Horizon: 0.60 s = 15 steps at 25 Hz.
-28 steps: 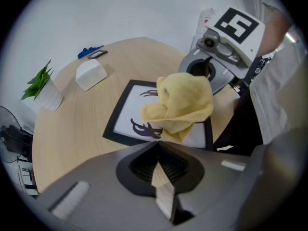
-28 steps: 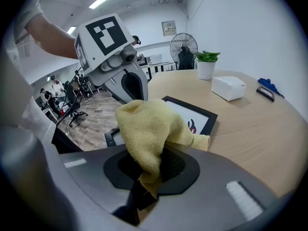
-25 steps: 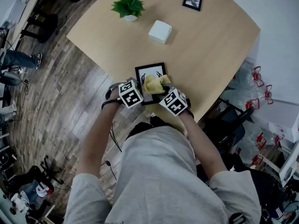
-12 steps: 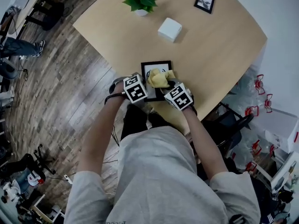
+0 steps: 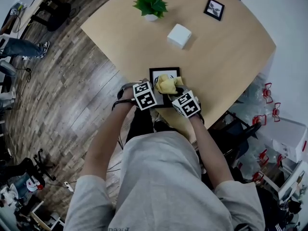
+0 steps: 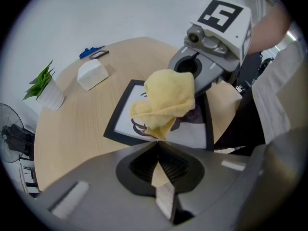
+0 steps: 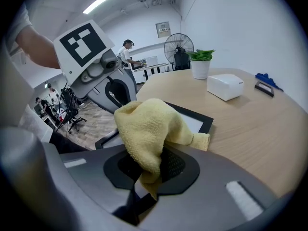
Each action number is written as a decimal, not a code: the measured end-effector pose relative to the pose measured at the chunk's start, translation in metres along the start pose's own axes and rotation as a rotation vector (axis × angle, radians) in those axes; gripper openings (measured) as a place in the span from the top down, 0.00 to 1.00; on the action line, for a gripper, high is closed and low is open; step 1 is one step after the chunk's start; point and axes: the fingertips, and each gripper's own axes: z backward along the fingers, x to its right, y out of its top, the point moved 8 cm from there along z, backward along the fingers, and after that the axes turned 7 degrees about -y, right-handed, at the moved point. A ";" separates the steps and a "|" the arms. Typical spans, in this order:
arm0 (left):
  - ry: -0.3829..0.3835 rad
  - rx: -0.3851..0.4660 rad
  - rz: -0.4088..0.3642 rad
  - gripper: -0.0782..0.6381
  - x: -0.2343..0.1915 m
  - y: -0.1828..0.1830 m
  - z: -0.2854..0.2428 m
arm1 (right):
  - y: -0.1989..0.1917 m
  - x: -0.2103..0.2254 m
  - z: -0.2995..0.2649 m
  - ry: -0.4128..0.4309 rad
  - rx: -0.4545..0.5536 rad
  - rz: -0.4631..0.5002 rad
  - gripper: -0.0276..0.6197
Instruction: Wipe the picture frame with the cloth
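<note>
A black picture frame [image 5: 158, 72] with a white print lies on the wooden table [image 5: 226, 57] near its front edge. A crumpled yellow cloth [image 5: 167, 84] rests on the frame's glass. My right gripper [image 7: 155, 152] is shut on the cloth [image 7: 149, 124], pressing it onto the frame [image 7: 198, 122]. My left gripper [image 6: 157, 143] is shut at the frame's near edge [image 6: 126, 121], and seems to pinch it. From the left gripper view, the cloth [image 6: 168, 97] hangs under the right gripper. In the head view both grippers [image 5: 150, 93] [image 5: 179, 96] sit side by side over the frame.
A white box [image 5: 179, 35], a potted green plant [image 5: 151, 6] and a small second framed picture [image 5: 213, 8] stand farther back on the table. The table's edge runs just below the grippers; wood floor lies to the left, a chair [image 5: 236, 124] to the right.
The head camera has shifted, so everything sits a little right in view. Both grippers and the cloth stay on the frame, with the cloth barely moved across it.
</note>
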 end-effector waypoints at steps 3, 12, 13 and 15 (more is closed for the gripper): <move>-0.006 0.010 0.004 0.82 0.001 -0.002 0.001 | 0.000 -0.002 0.000 -0.013 -0.007 -0.010 0.88; -0.007 0.039 0.021 0.82 0.000 -0.003 0.000 | 0.017 0.014 -0.012 -0.061 -0.007 -0.008 0.88; -0.007 0.043 0.023 0.82 0.001 -0.003 0.000 | 0.020 0.017 -0.013 -0.065 -0.008 -0.008 0.88; -0.008 0.048 0.025 0.82 0.000 -0.003 0.000 | 0.027 0.023 -0.017 -0.075 -0.011 -0.007 0.88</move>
